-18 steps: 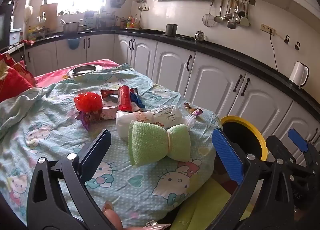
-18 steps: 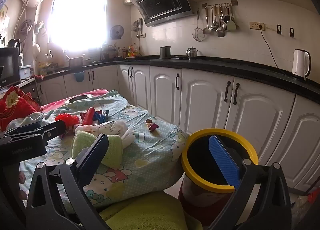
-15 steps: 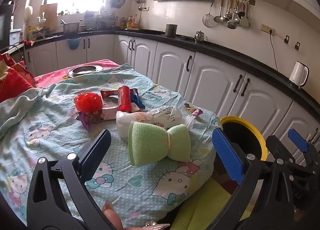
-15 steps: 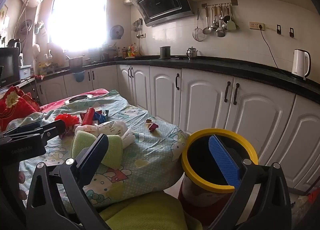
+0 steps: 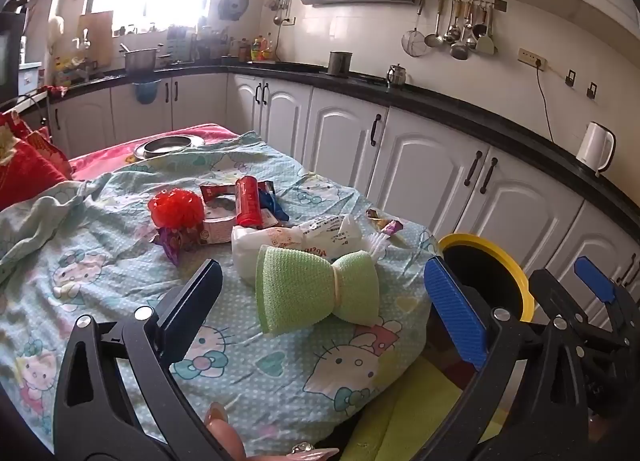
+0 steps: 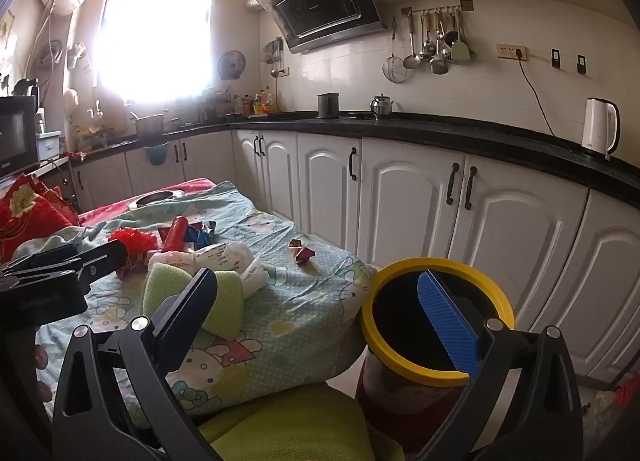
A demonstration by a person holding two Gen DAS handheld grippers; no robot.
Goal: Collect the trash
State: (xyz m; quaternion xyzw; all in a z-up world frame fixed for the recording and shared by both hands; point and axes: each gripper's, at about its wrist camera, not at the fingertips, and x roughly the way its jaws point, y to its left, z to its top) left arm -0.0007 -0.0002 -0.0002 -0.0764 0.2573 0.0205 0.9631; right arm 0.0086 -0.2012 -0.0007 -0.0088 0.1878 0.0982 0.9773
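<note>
Both the left tongs (image 5: 320,301) and the right tongs (image 6: 324,305) are held wide apart, with nothing gripped. The trash (image 5: 256,217) is seen lying on the desk (image 5: 100,261), covered by a cloth, beside a green sponge (image 5: 316,293). A yellow-rimmed bin (image 6: 436,321) is placed just beside the desk

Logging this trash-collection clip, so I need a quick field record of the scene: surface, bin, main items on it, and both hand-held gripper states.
surface: table under cartoon cloth
bin: yellow-rimmed bin, beside the table's near corner
nearest item: green sponge, tied at its middle
behind it: white packet, red can, red mesh ball
apart: candy wrappers
left hand-held gripper: open, empty
right hand-held gripper: open, empty
</note>
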